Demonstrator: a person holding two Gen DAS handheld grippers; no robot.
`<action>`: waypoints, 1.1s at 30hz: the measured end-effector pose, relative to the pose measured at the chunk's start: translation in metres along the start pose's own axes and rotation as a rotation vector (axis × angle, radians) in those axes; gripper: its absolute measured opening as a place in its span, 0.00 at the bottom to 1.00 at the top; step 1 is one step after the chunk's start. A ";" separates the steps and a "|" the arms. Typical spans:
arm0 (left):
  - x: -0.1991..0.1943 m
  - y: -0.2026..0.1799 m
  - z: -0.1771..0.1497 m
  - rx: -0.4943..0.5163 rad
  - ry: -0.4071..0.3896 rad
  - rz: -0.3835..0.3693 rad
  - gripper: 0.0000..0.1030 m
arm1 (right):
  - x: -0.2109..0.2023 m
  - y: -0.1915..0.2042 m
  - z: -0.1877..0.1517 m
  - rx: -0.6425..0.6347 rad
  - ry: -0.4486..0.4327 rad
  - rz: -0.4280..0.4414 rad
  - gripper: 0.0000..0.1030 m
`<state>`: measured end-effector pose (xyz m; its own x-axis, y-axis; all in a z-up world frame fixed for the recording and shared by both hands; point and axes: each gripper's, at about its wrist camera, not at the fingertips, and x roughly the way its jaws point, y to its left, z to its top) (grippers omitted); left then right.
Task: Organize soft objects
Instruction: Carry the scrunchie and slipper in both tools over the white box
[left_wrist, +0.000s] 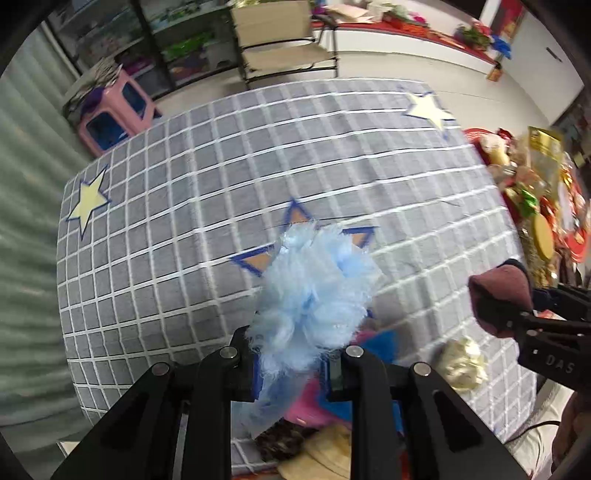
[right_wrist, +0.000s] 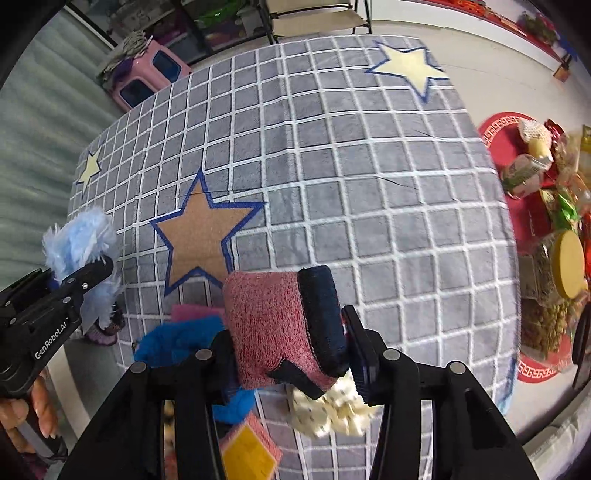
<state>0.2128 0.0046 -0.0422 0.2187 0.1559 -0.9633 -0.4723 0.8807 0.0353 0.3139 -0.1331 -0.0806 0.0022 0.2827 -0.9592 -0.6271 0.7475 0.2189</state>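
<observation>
My left gripper (left_wrist: 295, 363) is shut on a fluffy light-blue cloth (left_wrist: 314, 291) and holds it above the grey grid blanket (left_wrist: 221, 166); it also shows in the right wrist view (right_wrist: 79, 240). My right gripper (right_wrist: 291, 354) is shut on a maroon knitted sock with a dark navy cuff (right_wrist: 284, 325), lifted over the blanket; it shows at the right in the left wrist view (left_wrist: 502, 295). Below lie a blue cloth (right_wrist: 177, 339), a pink cloth (left_wrist: 310, 402) and a cream patterned cloth (right_wrist: 332, 406).
The blanket has an orange star (right_wrist: 203, 236) in the middle and yellow stars (right_wrist: 410, 68) towards the corners. A red mat (right_wrist: 506, 140) with snacks and jars lies to the right. A pink stool (left_wrist: 114, 110) and a chair (left_wrist: 284, 44) stand beyond the blanket.
</observation>
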 end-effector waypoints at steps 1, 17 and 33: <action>-0.003 -0.007 -0.002 0.011 -0.004 -0.012 0.24 | -0.005 -0.005 -0.004 0.005 -0.002 0.001 0.47; -0.063 -0.126 -0.054 0.192 -0.035 -0.146 0.24 | -0.067 -0.069 -0.066 0.093 -0.028 0.027 0.47; -0.073 -0.207 -0.143 0.319 0.089 -0.185 0.24 | -0.064 -0.118 -0.135 0.069 0.045 0.033 0.47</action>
<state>0.1725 -0.2529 -0.0168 0.1938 -0.0465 -0.9799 -0.1388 0.9875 -0.0743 0.2828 -0.3208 -0.0692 -0.0532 0.2819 -0.9580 -0.5708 0.7786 0.2608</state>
